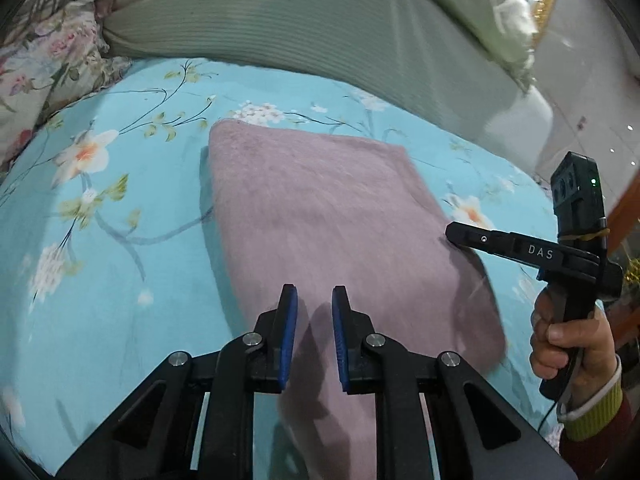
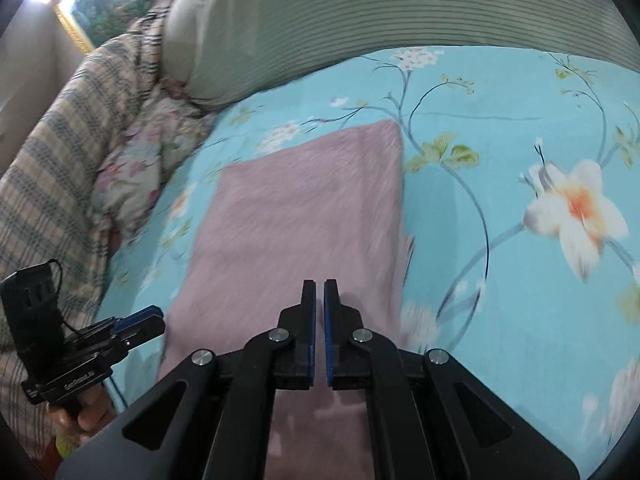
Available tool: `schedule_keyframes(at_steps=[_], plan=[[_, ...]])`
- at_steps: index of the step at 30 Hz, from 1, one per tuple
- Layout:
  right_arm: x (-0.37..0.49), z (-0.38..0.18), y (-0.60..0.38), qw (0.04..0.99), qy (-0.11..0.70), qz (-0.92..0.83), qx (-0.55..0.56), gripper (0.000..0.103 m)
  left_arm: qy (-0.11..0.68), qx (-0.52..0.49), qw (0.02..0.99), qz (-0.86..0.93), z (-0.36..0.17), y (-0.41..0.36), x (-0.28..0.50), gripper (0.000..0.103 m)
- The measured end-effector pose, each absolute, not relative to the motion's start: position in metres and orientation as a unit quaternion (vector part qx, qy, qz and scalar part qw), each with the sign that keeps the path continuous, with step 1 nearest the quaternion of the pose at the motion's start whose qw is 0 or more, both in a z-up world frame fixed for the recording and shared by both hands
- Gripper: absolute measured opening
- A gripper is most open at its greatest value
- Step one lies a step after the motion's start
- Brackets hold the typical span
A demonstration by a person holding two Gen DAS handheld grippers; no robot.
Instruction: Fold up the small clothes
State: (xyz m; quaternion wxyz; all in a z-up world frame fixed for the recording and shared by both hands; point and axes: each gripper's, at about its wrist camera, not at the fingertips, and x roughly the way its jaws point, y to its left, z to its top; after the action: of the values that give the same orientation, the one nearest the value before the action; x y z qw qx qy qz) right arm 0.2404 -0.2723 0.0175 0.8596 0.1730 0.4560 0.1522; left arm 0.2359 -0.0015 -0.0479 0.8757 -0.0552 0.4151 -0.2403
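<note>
A pink fuzzy cloth (image 1: pixel 328 216) lies folded in a rectangle on the blue floral bedsheet (image 1: pixel 120 208). It also shows in the right wrist view (image 2: pixel 304 216). My left gripper (image 1: pixel 314 300) hovers over the cloth's near end, its jaws a little apart with nothing between them. My right gripper (image 2: pixel 319 292) is over the cloth's near end too, jaws nearly closed with a thin empty gap. The right gripper also shows in the left wrist view (image 1: pixel 456 234) at the cloth's right edge. The left gripper shows in the right wrist view (image 2: pixel 154 318) at the cloth's left edge.
A green ribbed pillow (image 1: pixel 304 16) lies along the far side of the bed. A floral pillow (image 1: pixel 44 60) and a plaid blanket (image 2: pixel 60 152) are piled at the left. The sheet (image 2: pixel 520 280) extends to the right of the cloth.
</note>
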Motion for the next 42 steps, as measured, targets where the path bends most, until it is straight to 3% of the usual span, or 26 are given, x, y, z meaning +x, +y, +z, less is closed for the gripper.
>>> schedule_keyframes(at_steps=[6,10,16,25,32,38,42], plan=[[0.199,0.003,-0.265,0.849,0.468,0.172,0.174,0.004,0.413,-0.029,0.876,-0.246,-0.058,0.014,0.155,0.020],[0.195,-0.017,-0.273,0.845,0.484,0.137,0.184,0.004,0.428,-0.007,0.874,-0.229,-0.077,0.013,0.130,0.030],[0.185,-0.014,-0.285,0.847,0.483,0.120,0.186,0.004,0.464,-0.028,0.863,-0.198,-0.087,0.013,0.145,0.027],[0.196,0.011,-0.269,0.866,0.451,0.134,0.168,0.004,0.388,-0.089,0.869,-0.295,-0.035,0.015,0.143,0.028],[0.194,-0.030,-0.289,0.847,0.484,0.109,0.189,0.004,0.462,-0.045,0.845,-0.266,-0.093,-0.013,0.167,0.024],[0.180,-0.010,-0.278,0.861,0.470,0.119,0.154,0.004,0.461,-0.054,0.847,-0.259,-0.092,-0.013,0.166,0.024],[0.177,-0.026,-0.275,0.849,0.501,0.110,0.130,0.004,0.459,-0.054,0.849,-0.258,-0.092,-0.014,0.165,0.024]])
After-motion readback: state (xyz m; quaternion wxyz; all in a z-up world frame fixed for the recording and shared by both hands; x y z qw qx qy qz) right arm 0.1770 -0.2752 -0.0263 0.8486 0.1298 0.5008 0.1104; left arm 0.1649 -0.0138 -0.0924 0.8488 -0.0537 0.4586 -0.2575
